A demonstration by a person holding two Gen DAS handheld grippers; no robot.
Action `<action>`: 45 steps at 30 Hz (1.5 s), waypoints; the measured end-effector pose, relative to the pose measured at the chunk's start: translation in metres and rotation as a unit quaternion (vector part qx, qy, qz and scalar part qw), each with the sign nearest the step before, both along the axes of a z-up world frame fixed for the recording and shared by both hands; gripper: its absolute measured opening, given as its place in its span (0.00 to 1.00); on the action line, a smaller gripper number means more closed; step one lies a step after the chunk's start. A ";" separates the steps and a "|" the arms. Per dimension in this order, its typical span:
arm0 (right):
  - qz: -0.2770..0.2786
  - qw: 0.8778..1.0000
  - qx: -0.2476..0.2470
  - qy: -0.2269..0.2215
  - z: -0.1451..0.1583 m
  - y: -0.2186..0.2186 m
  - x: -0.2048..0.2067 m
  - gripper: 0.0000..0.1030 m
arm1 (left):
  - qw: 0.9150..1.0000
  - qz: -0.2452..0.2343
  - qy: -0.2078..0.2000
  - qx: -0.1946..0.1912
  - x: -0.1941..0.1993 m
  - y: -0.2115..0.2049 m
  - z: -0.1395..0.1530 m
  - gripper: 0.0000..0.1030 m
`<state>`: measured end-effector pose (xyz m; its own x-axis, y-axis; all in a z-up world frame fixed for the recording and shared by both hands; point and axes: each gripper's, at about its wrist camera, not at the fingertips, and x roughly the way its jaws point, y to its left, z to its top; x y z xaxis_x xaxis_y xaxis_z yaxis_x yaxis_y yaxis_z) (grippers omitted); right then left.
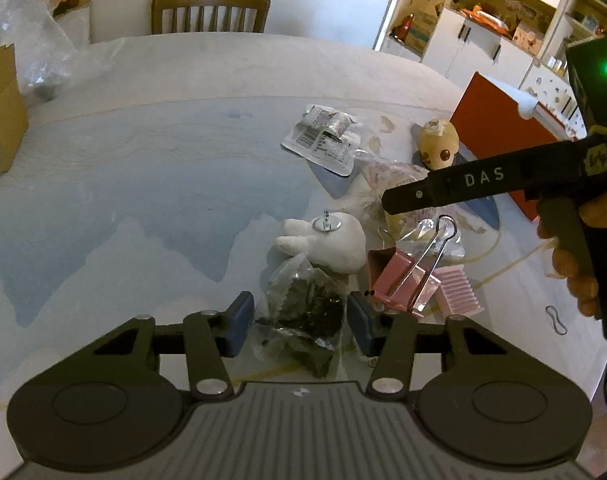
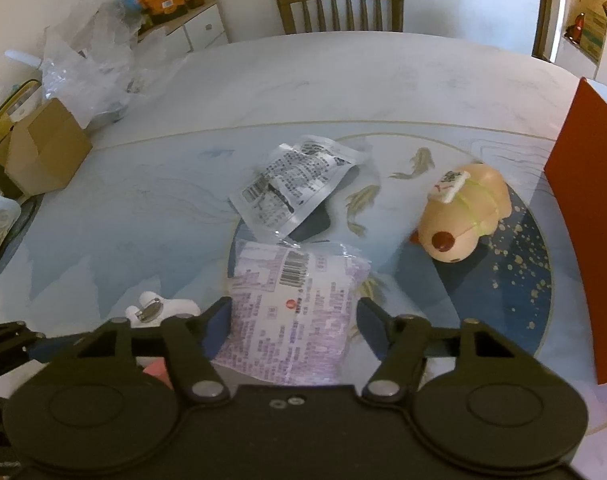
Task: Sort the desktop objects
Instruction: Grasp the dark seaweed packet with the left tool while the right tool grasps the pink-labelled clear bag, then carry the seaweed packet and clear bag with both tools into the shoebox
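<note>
- Left gripper (image 1: 299, 320): blue pads on either side of a clear bag of dark bits (image 1: 309, 320) lying on the table (image 1: 143, 184); whether the pads press the bag cannot be told. Bag's long axis runs away from the gripper, toward the white plush (image 1: 327, 244).
- Right gripper (image 2: 293, 320): jaws flanking a purple-printed packet (image 2: 291, 316), pads at its edges; contact uncertain. Packet's long axis runs away from the gripper, barcode end farthest.
- Beyond the packet: a silver sachet (image 2: 299, 184), lying on a diagonal.
- Right of it: a tan pig toy (image 2: 463, 216), snout toward the gripper.
- Beside the plush: a pink binder clip (image 1: 399, 280), wire handle pointing away.
</note>
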<state>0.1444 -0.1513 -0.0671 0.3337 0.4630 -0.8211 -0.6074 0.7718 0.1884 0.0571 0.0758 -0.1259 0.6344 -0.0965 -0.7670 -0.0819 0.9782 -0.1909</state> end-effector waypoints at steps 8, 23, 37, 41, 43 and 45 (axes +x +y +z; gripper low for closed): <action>0.002 1.000 -0.003 -0.005 0.003 -0.001 -0.002 0.52 | 1.000 0.002 -0.001 0.009 0.000 -0.001 0.002 0.33; -0.006 1.000 0.018 -0.017 0.032 -0.032 -0.004 0.50 | 0.999 0.047 -0.020 -0.017 -0.013 0.005 0.033 0.32; -0.009 0.998 0.052 -0.029 0.066 -0.077 -0.016 0.50 | 0.997 0.061 -0.048 -0.030 -0.016 -0.020 0.073 0.32; -0.010 0.997 0.065 -0.030 0.078 -0.093 -0.018 0.50 | 0.996 0.059 -0.056 -0.038 -0.014 -0.032 0.083 0.32; -0.008 0.997 0.070 -0.033 0.085 -0.102 -0.018 0.50 | 0.996 0.055 -0.061 -0.042 -0.013 -0.039 0.089 0.32; -0.007 0.997 0.075 -0.033 0.091 -0.111 -0.017 0.50 | 0.996 0.052 -0.065 -0.044 -0.010 -0.047 0.095 0.32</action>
<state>0.1269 -0.2624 0.0240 0.3914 0.5746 -0.7187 -0.6118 0.7459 0.2631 0.0473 0.0285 -0.0307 0.7375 -0.0881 -0.6696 -0.1508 0.9450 -0.2904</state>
